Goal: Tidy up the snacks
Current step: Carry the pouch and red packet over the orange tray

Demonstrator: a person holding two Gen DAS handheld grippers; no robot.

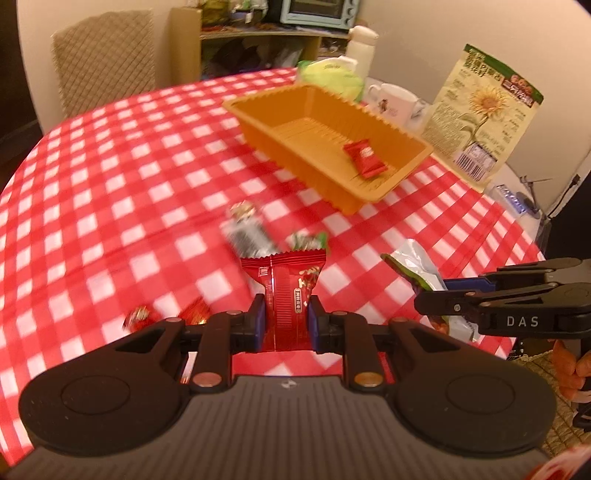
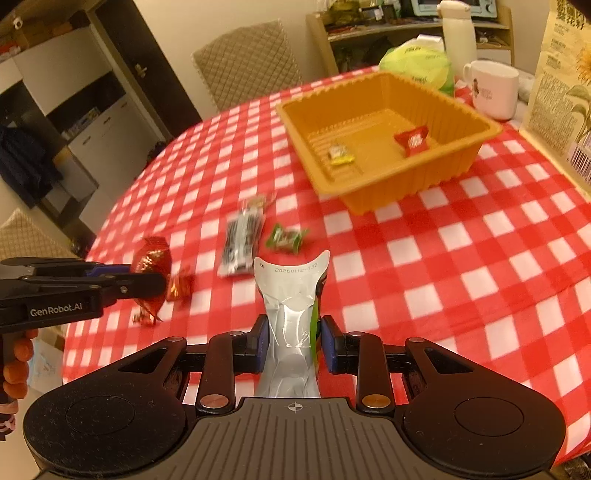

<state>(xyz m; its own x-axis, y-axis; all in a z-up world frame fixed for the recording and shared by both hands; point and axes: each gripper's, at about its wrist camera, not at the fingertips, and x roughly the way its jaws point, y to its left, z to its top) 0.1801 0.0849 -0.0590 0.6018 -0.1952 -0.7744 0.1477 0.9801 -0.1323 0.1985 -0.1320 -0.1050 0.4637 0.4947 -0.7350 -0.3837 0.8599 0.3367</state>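
Observation:
My left gripper (image 1: 285,317) is shut on a red snack packet (image 1: 286,291) and holds it above the checked tablecloth; it also shows in the right wrist view (image 2: 147,284). My right gripper (image 2: 291,339) is shut on a silver-and-green snack packet (image 2: 291,306), also seen in the left wrist view (image 1: 421,273). An orange tray (image 1: 288,147) (image 2: 369,92) stands further back with a red candy (image 1: 365,158) (image 2: 413,140) and a yellow candy (image 2: 340,154) in it. On the cloth lie a black-and-silver bar (image 2: 242,242), a green candy (image 2: 286,238) and a small red candy (image 2: 180,286).
A large sunflower-seed bag (image 1: 484,110), a white mug (image 2: 493,88), a green pack (image 2: 419,64) and a white bottle (image 2: 458,33) stand behind the tray. Chairs (image 2: 247,62) stand at the far table edge. More red candies (image 1: 138,315) lie near my left gripper.

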